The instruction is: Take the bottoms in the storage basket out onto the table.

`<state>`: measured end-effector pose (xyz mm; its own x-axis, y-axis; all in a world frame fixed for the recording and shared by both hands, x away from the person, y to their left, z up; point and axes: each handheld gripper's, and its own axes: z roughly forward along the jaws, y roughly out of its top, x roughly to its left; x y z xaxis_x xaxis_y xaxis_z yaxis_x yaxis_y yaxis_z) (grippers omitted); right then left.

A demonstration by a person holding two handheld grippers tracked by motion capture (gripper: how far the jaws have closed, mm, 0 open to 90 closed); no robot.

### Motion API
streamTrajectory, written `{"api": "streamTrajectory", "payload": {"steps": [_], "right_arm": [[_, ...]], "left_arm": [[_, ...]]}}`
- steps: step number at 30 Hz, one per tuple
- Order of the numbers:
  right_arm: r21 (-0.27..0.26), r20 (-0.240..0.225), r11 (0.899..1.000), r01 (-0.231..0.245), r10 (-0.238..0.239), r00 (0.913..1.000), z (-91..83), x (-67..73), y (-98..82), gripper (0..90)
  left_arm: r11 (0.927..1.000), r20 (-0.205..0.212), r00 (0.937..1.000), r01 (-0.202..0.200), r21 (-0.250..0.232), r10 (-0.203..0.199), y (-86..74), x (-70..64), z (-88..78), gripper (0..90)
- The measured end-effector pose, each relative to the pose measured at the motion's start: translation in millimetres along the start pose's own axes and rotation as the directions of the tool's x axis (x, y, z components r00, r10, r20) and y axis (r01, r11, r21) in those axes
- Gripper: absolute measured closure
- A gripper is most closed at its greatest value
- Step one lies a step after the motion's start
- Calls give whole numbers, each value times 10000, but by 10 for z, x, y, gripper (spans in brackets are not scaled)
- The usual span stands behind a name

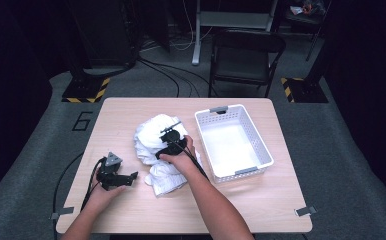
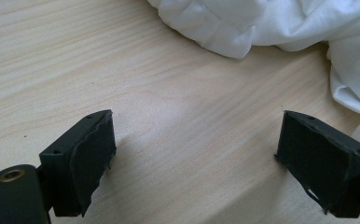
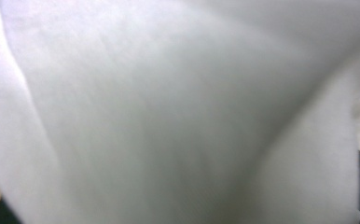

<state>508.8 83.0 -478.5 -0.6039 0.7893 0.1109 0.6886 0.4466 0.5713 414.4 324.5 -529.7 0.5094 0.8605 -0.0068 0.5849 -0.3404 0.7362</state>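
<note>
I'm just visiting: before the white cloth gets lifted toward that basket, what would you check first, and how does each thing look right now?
1. Basket empty and upright: ok.
2. Right gripper on the white cloth: ok, it sits on the pile.
3. Right jaws shut on cloth: cannot tell; fabric covers its camera.
4. Left gripper free: ok, jaws wide apart over bare table, nothing between.
5. Cloth fully on the table: ok.
6. Path from cloth to basket clear: ok.
</note>
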Motion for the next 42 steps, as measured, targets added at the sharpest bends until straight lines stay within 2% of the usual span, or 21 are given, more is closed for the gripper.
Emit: {"api": "streamTrajectory", "payload": {"steps": [2,4,7,15,17,20,22,26,31,35,36,42], "right_arm": [[-75,121,9999,106,-105,9999,-50,-22,25,141],[-78,37,10000,49,-49,10000,-98,-32,46,138],[-475,13,9988,91,-91,10000,-204,-32,96,139],[-741,-111,9967,322,-331,9994,-433,-9,209,138],[-792,-126,9966,242,-253,9996,-477,0,225,138],[-778,-83,9962,387,-395,9992,-548,1,246,142],[-811,-105,9956,463,-473,9988,-598,3,263,146],[-716,-531,9967,386,-424,9977,-677,30,287,161],[-629,-565,9947,812,-847,9948,-758,75,290,161],[-790,-1031,9942,729,-809,9914,-855,75,290,147],[-950,-1112,9914,903,-1008,9887,-882,58,293,147],[-1109,-1082,9898,895,-1015,9889,-1025,17,306,148]], "left_arm": [[10000,13,10000,0,27,0,0,0,-2,110],[10000,-3,10000,13,-6,-13,0,-1,0,109],[10000,4,10000,18,17,-18,0,-1,-1,109],[10000,-41,10000,40,-46,-40,-3,-5,4,109],[10000,-45,10000,22,-61,-23,-2,-3,5,110],[10000,9,10000,24,21,-24,0,-2,-1,109],[10000,-51,10000,30,-89,-30,-4,-4,7,109],[10000,6,10000,18,13,-18,0,-1,-1,109],[10000,3,10000,2,-1,-2,0,0,0,109],[10000,10,10000,20,21,-20,0,-1,-1,109],[10000,1,10000,-1,0,1,0,0,0,109],[10000,2,10000,-1,3,1,0,0,0,109]]}}
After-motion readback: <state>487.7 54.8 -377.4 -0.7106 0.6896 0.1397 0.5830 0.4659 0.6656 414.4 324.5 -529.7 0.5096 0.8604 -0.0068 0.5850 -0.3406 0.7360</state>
